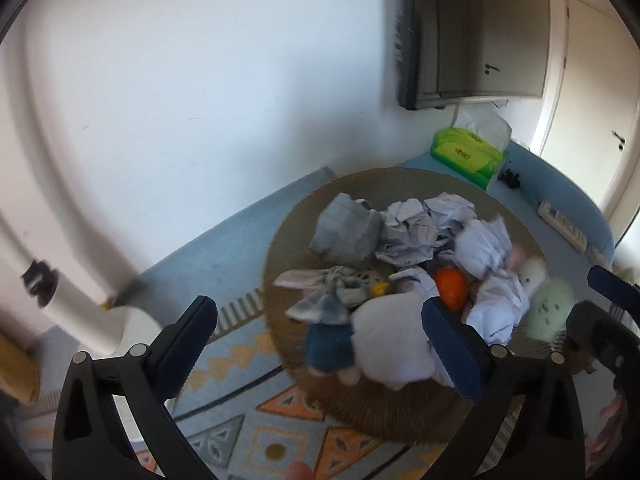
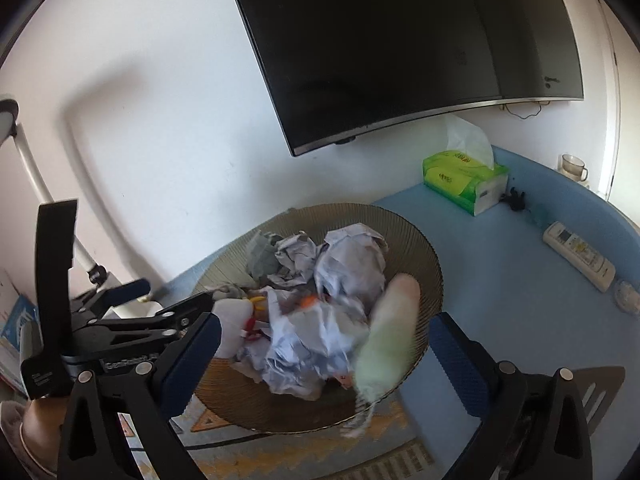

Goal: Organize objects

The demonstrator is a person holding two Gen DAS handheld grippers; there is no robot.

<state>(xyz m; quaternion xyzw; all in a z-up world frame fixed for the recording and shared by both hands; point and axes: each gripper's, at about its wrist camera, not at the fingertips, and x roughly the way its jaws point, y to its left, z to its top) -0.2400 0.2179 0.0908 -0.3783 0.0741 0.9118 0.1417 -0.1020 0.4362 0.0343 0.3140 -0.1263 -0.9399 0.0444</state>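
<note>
A brown ribbed bowl (image 1: 288, 240) stands at the end of a blue table, heaped with crumpled paper (image 1: 408, 228), an orange ball (image 1: 451, 288) and soft toys. My left gripper (image 1: 316, 308) is open above its near rim. Between its fingers shows a blurred plush rabbit in blue (image 1: 330, 340) beside a white plush (image 1: 388, 336), and neither pad touches them. My right gripper (image 2: 325, 322) is open over the same bowl (image 2: 424, 256). A blurred pale green plush (image 2: 386, 344) lies across the rim between its fingers, free of both pads.
A green tissue box (image 2: 460, 178), a white remote (image 2: 578, 254) and a glass cup (image 2: 574, 166) sit on the blue table (image 2: 500, 280) behind the bowl. A dark TV (image 2: 400, 40) hangs on the wall above. A patterned rug (image 1: 248, 432) lies below, with a white lamp stand (image 1: 76, 308) at the left.
</note>
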